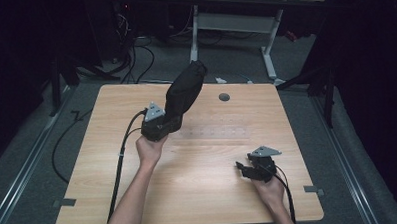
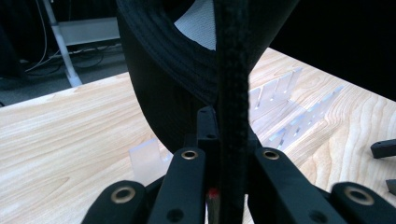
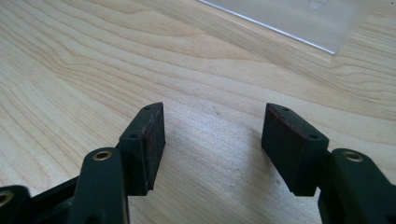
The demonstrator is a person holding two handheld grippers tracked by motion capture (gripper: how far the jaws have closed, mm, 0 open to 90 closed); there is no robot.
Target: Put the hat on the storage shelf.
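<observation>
In the high view, the left gripper [image 1: 163, 124] is above the left half of the wooden table [image 1: 114, 195] and holds a black bag [image 1: 185, 91] of fabric. The bag rises from the jaws at a slant, toward the far edge of the table. A clear plastic rack [image 1: 214, 133] lies flat on the table just to the right of this gripper. The right gripper [image 1: 248, 169] is near the right front corner, low over the wood, well apart from the bag.

In the left gripper view, the jaws are pressed together on a thin edge of the black bag [image 2: 232, 93] — the fabric stands upright between them. The clear plastic rack [image 2: 280, 112] lies behind it.

In the right gripper view, the jaws are spread wide, with bare table [image 3: 215, 135] between them — nothing is pinched.
</observation>
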